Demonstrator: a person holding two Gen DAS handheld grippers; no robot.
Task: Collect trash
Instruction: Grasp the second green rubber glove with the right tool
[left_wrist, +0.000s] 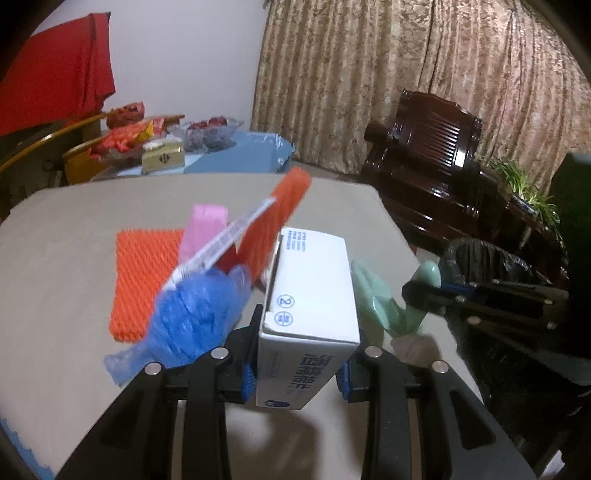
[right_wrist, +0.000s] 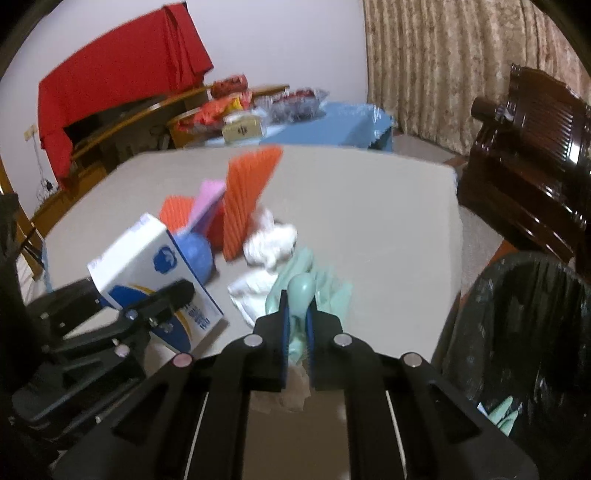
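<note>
— Grippers first: what did we have in each?

— Our left gripper (left_wrist: 301, 354) was clamped on the white box (left_wrist: 310, 295), its blue pads pressed against the two long sides, with the box lifted off the table (left_wrist: 66, 266). Our right gripper (right_wrist: 297, 332) was closed tight on the green glove (right_wrist: 306, 291), which bunched up between the pads and spilled out ahead of them.

— And the other trash?

— We saw a heap in the middle of the table. A flat orange mesh (left_wrist: 144, 280) lay on the tabletop, and a second orange mesh (left_wrist: 280, 218) stood tilted behind the box. A pink sheet (left_wrist: 203, 232) leaned between them, and a blue wad (left_wrist: 199, 314) sat just left of the box, beside our left gripper. From the right wrist we also saw a white tissue (right_wrist: 269, 247) touching the glove on its far side.

— Where was the bin?

— We had the bin (right_wrist: 524, 332), lined with a black bag, standing off the table's right edge, near our right gripper. Something pale green (right_wrist: 504, 415) already lay inside it. Whether the glove was clear of the table, we could not tell.
</note>
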